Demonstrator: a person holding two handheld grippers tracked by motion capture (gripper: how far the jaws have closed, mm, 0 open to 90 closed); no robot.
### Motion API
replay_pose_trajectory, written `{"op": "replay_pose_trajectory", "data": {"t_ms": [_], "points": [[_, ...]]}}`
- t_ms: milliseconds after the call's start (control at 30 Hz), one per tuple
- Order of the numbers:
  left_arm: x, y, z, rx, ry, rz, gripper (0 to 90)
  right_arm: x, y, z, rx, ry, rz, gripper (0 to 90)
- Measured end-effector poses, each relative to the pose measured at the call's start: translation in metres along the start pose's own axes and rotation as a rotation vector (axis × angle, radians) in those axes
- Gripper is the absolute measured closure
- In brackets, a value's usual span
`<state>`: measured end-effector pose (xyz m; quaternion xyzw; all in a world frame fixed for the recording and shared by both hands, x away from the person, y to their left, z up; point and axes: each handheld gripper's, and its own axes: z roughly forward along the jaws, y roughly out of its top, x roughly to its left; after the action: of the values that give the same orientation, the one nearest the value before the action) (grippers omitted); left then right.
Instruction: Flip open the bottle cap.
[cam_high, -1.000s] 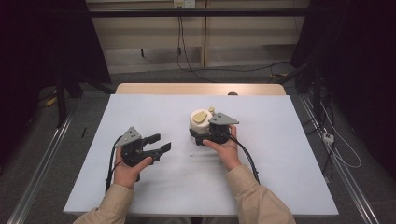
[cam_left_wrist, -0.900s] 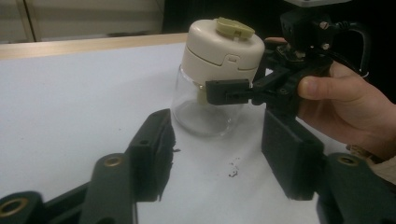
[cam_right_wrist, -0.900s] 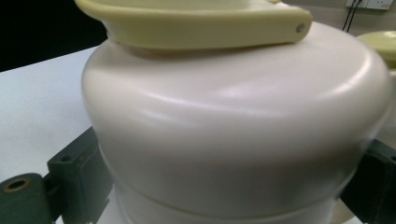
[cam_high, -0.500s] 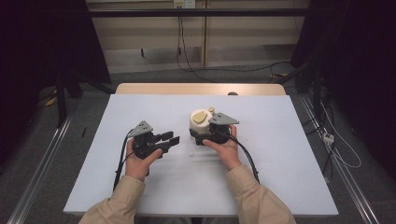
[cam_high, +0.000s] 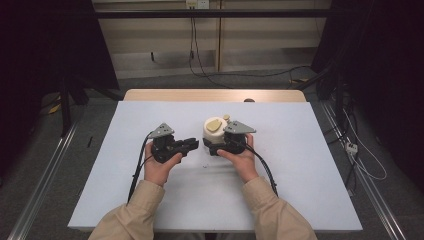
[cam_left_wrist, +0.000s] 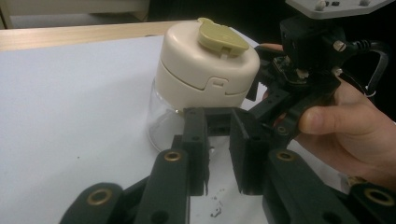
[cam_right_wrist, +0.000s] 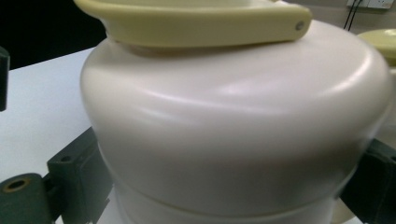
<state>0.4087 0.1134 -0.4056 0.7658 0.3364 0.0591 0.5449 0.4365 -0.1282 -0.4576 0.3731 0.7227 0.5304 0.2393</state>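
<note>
A jar (cam_high: 214, 129) with a cream lid (cam_left_wrist: 205, 60), an olive tab on top and a clear glass body stands at the middle of the white table (cam_high: 300, 175). My right gripper (cam_high: 210, 143) is shut on it, its jaws on either side of the jar (cam_right_wrist: 233, 116). My left gripper (cam_high: 192, 145) hovers just left of the jar and points at it. Its jaws (cam_left_wrist: 218, 119) have just been closing. A narrow gap is left between them with nothing in it. The pads stop short of the glass.
A few dark crumbs (cam_left_wrist: 217, 210) lie on the white sheet in front of the jar. A wooden strip (cam_high: 215, 95) runs along the table's far edge. Cables and dark stands surround the table on the floor.
My left gripper has moved right, from the table's left part up close to the jar, and its jaws have narrowed. The right gripper and the jar have stayed put.
</note>
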Motion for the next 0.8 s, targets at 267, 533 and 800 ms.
{"op": "replay_pose_trajectory", "data": {"t_ms": [267,533,800], "points": [[0.001,0.007,0.007,0.018,-0.002,0.008,80.7,0.0,0.0,0.0,0.002,0.003,0.003,5.6],[0.004,0.011,0.013,0.026,0.0,-0.009,87.0,0.0,0.0,0.0,0.002,0.003,0.005,5.5],[0.0,0.018,0.019,0.036,0.01,0.014,89.0,0.0,0.0,0.0,0.002,0.004,0.007,5.5]]}}
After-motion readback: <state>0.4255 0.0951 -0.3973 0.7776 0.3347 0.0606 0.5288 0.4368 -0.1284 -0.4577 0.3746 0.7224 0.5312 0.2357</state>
